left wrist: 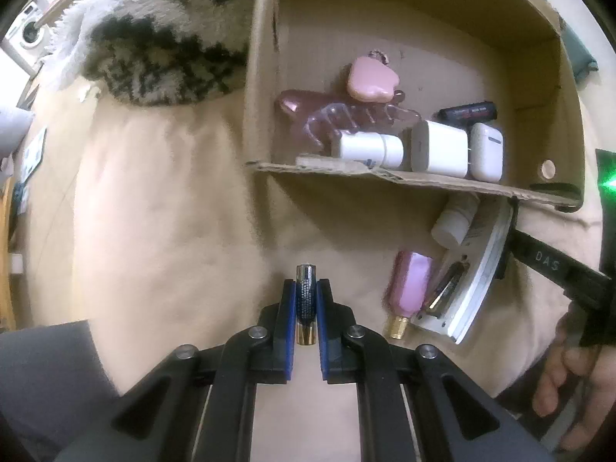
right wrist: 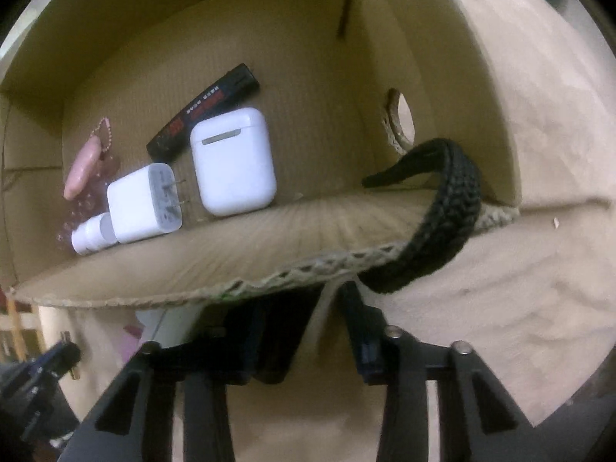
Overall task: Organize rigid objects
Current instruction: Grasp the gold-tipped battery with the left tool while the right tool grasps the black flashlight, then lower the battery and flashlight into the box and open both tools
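Here, a beige cloth [left wrist: 161, 200] covers the surface, with a shaggy grey-and-cream blanket [left wrist: 154, 38] bunched at its far edge and a washing machine [left wrist: 27, 32] beyond. The cardboard box [left wrist: 385, 175] lies open on the cloth. The left hand-held gripper [left wrist: 306, 288] is clenched on a patterned lipstick tube [left wrist: 306, 300] above the cloth. The right hand-held gripper [right wrist: 308, 304] sits at the black headband [right wrist: 442, 211] draped over the box flap; I cannot tell its grip.

Cardboard box [left wrist: 385, 177] open on beige bedding, holding a pink heart charm [left wrist: 371, 81], clear pink hair claw [left wrist: 315, 115], white bottle [left wrist: 367, 150], white charger [left wrist: 439, 148], white earbud case [left wrist: 487, 152], black tube [left wrist: 467, 112]. Black headband [right wrist: 442, 211] draped over the front flap. Outside, a pink bottle [left wrist: 410, 287], and a jewelled lipstick [left wrist: 306, 300] clamped upright.
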